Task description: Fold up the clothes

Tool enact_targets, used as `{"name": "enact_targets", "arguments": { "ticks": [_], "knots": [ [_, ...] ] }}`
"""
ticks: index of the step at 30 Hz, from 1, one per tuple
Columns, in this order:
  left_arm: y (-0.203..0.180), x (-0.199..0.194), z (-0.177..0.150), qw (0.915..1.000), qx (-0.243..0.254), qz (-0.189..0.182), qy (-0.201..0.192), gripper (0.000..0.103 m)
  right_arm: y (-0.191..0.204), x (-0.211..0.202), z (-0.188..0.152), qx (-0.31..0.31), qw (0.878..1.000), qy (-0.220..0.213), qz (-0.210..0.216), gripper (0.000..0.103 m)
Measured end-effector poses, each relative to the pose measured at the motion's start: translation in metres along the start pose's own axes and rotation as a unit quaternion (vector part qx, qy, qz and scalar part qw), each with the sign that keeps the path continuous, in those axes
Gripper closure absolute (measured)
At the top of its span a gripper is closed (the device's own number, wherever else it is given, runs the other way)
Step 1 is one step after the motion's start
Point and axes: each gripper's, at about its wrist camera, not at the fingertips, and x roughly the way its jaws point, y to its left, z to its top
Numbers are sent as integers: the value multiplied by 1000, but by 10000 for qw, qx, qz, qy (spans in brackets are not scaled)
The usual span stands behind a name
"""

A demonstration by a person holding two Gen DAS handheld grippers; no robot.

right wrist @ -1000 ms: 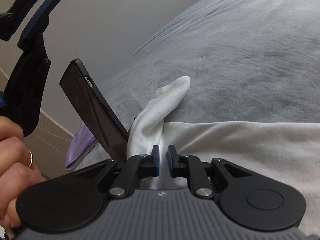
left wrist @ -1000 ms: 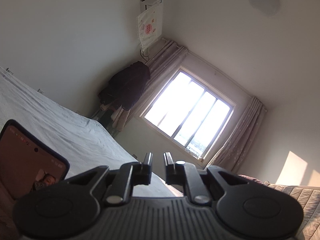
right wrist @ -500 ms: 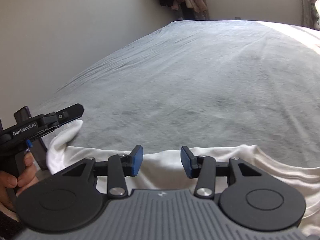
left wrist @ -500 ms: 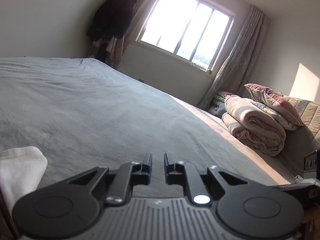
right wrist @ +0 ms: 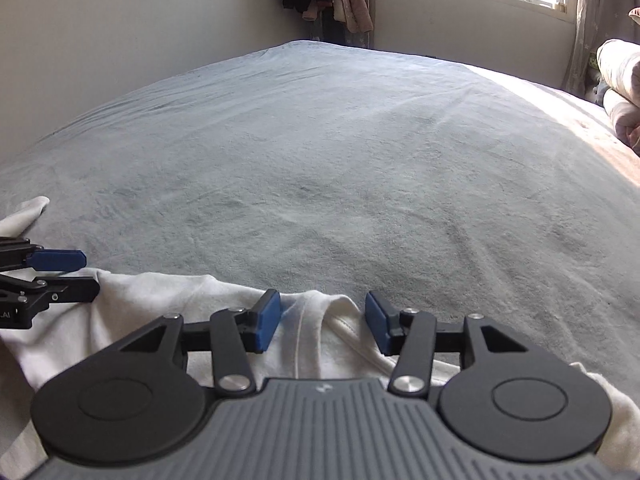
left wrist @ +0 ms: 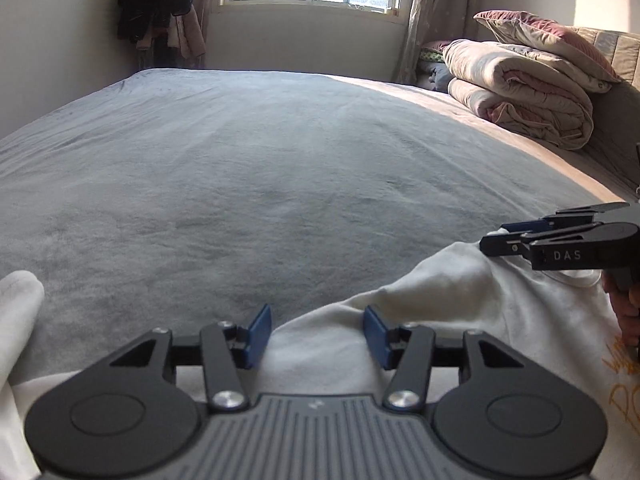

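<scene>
White shirt (left wrist: 460,304) now lies between both newly spread tongs (left wrist: 316,336).

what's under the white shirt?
The white shirt lies on the grey bed cover, which shows all around its far edge. Anything beneath the cloth itself is covered. Both grippers, left gripper and right gripper, are open over it.

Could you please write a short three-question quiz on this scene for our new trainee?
1. True or false: the left gripper is shut on the shirt.
2. What colour is the bed cover? A red, B grey, C green.
3. Fill in: the right gripper stands open over the shirt's ____ edge.

Key: 1 false, its jaws stand apart; 2 B; 3 far.
</scene>
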Motion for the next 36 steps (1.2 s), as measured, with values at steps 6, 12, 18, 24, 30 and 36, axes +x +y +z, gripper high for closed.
{"name": "enact_targets", "arguments": {
  "ticks": [6,12,18,24,30,36],
  "knots": [
    [2,-7,4,9991,-122,409,-45,98,18,-13,-4,-406,9959,-520,-612,92],
    [-11,1,3,9972,210,717,-5,97,9,9,-3,-179,9976,-264,-610,91],
    [-6,-4,6,9974,38,707,-88,90,0,-7,3,241,9972,-270,-654,69],
    [-2,-21,13,9961,-179,705,-493,87,36,-50,8,121,9983,-515,-229,67],
    [0,-6,9,9939,48,1097,45,87,77,-16,0,-218,9996,136,-127,82],
    [4,-5,9,9918,31,1277,91,86,71,16,12,-86,9992,-21,-384,84]
  ]
}}
